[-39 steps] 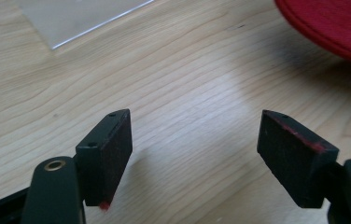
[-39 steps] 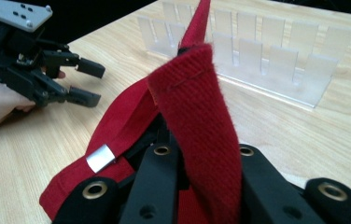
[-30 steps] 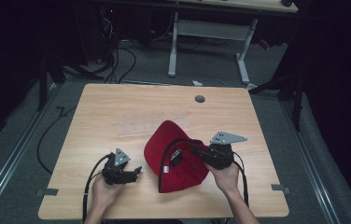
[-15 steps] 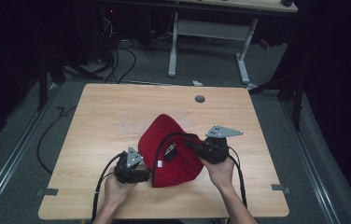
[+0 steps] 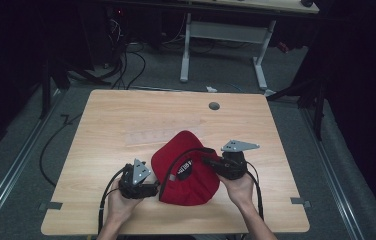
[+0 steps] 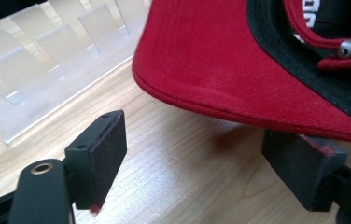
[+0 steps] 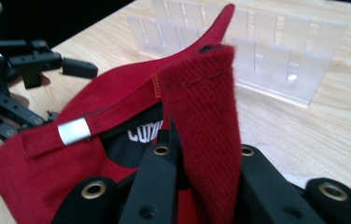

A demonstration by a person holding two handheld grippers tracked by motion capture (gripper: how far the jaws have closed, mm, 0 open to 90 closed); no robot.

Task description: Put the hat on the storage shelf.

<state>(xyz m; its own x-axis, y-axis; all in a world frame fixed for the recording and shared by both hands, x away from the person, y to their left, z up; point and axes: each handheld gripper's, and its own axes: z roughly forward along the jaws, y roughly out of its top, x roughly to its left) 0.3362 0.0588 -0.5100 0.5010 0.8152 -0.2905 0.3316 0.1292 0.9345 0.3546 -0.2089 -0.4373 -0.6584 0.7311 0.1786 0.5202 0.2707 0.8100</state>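
Near the front edge of the wooden table [image 5: 101,120], a person's two hands each hold a gripper. The left gripper [image 5: 152,189] sits just left of a red baseball cap [image 5: 188,172], pointing right toward it. In the left gripper view [image 6: 197,163] its jaws stand wide apart and have just been opening; the cap's red brim [image 6: 220,70] hangs above and ahead of the gap, and one jaw pad lies right under the brim's edge, but neither pad presses on it. Bits of red lint cling to both pads.

The right gripper [image 5: 207,162] comes in from the right side of the cap, its grey three-cornered plate [image 5: 239,146] on top. In the right gripper view [image 7: 178,154] its jaws are clamped tight on a fold of the cap's red fabric, which stands up between them. The cap lies upside down in the near middle of the table, its black lining and white-lettered label [image 5: 184,169] facing up. A red adjuster strap with a silver metal clasp [image 7: 73,130] runs across the opening at its back.

Just beyond the cap lies a clear plastic slotted rack [image 5: 163,134], flat on the table top. Farther off, near the far edge, a round grey grommet [image 5: 214,106] is set into the wood. Beyond the table stand a white desk frame [image 5: 223,35] and loose cables [image 5: 131,55] on the grey floor.
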